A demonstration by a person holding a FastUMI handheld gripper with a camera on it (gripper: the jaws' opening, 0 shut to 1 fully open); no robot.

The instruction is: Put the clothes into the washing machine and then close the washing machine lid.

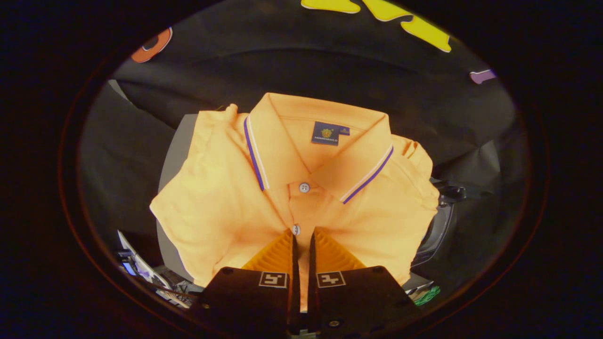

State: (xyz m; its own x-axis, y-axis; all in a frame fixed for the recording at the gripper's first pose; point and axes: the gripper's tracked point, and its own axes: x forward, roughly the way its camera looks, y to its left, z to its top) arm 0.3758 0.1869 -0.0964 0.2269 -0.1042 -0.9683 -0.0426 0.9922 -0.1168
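Observation:
A folded orange polo shirt point(221, 207) with a blue-and-white trimmed collar lies spread just ahead of the fingers, collar pointing away. My gripper point(301, 238) sits at the shirt's button placket, its fingers nearly together with a thin fold of the orange cloth pinched between them. The shirt covers a grey surface point(176, 155), which may be the washing machine top. A dark rounded transparent part point(435, 230), possibly the machine's lid, peeks out beside the shirt's right edge.
Black cloth of the booth wall point(330, 70) hangs behind the shirt. Some cables and small clutter point(141, 273) lie low on the left, and a green item point(426, 295) shows low on the right.

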